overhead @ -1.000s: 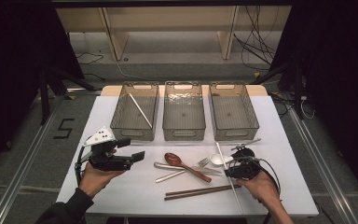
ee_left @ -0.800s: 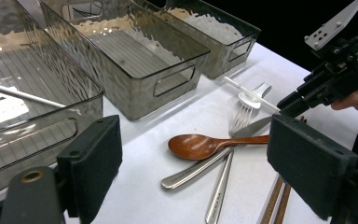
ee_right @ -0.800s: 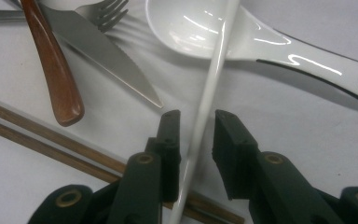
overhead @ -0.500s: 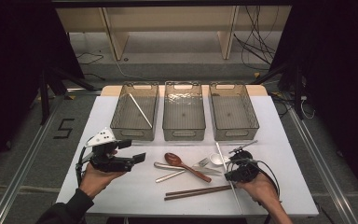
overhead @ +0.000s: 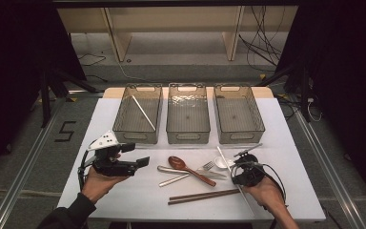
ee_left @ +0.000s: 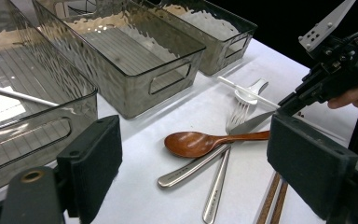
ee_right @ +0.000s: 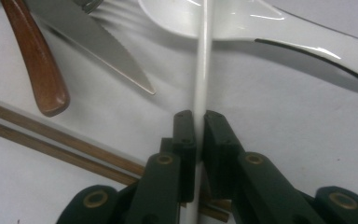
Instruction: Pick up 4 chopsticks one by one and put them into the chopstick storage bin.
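Observation:
My right gripper (overhead: 242,177) (ee_right: 199,116) is low over the table, shut on a white chopstick (overhead: 224,157) (ee_right: 203,60) that lies across a white spoon (overhead: 221,163) (ee_right: 270,23). Its jaws have just been closing, with the chopstick between them. To the left, a hand holds my left gripper (overhead: 136,155) (ee_left: 198,163) above the table, open and with nothing between its pads. In front of it lie a wooden spoon (overhead: 190,169) (ee_left: 196,142), a metal fork (ee_left: 240,112), a knife (ee_right: 98,42) and a pair of brown chopsticks (overhead: 202,195) (ee_right: 51,140).
Three clear grey bins stand in a row at the back of the white table (overhead: 124,200). The left bin (overhead: 136,136) holds one white chopstick (overhead: 143,113). The middle bin (overhead: 188,136) and right bin (overhead: 240,136) look bare.
The right gripper's jaws have closed onto the white chopstick. Neither hand has shifted, and the cutlery lies where it did.

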A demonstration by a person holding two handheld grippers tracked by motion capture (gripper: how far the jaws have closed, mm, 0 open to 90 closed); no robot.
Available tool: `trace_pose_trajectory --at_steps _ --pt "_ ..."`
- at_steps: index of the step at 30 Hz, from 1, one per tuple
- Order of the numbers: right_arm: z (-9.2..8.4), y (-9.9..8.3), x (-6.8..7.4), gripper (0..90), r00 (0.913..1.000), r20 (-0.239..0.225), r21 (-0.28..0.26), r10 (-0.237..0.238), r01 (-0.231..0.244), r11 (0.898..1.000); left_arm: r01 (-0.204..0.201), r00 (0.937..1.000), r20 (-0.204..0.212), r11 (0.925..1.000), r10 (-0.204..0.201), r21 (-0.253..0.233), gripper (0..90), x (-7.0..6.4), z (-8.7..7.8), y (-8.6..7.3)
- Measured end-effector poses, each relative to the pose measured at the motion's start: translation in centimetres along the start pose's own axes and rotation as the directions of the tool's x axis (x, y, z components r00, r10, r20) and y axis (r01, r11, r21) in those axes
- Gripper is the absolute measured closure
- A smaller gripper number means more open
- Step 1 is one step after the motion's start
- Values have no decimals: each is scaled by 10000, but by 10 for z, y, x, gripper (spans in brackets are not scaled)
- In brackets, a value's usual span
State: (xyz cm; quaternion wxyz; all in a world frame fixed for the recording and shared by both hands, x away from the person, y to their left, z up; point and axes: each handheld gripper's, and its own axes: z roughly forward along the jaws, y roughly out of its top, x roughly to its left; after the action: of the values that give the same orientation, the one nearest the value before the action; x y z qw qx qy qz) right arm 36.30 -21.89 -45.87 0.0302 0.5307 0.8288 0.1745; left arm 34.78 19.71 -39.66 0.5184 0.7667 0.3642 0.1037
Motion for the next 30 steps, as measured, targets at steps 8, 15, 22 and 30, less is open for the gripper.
trace_pose_trajectory --at_steps 8,15,22,30 --pt "-1 1 2 859 9994 272 -15 -207 208 9998 -2 10000 20 10000 2 4 175 0 0 0" --pt "-14 3 1 860 9990 289 -736 -347 367 9966 88 10000 3 10000 -88 -15 175 1 1 0" --pt "-28 5 11 859 9981 191 -1672 -588 612 9840 60 10000 10 10000 -60 30 175 1 2 0" --pt "-37 11 31 859 9931 -108 -2544 -1168 1103 9608 110 9999 -35 9999 -109 113 175 0 6 0"
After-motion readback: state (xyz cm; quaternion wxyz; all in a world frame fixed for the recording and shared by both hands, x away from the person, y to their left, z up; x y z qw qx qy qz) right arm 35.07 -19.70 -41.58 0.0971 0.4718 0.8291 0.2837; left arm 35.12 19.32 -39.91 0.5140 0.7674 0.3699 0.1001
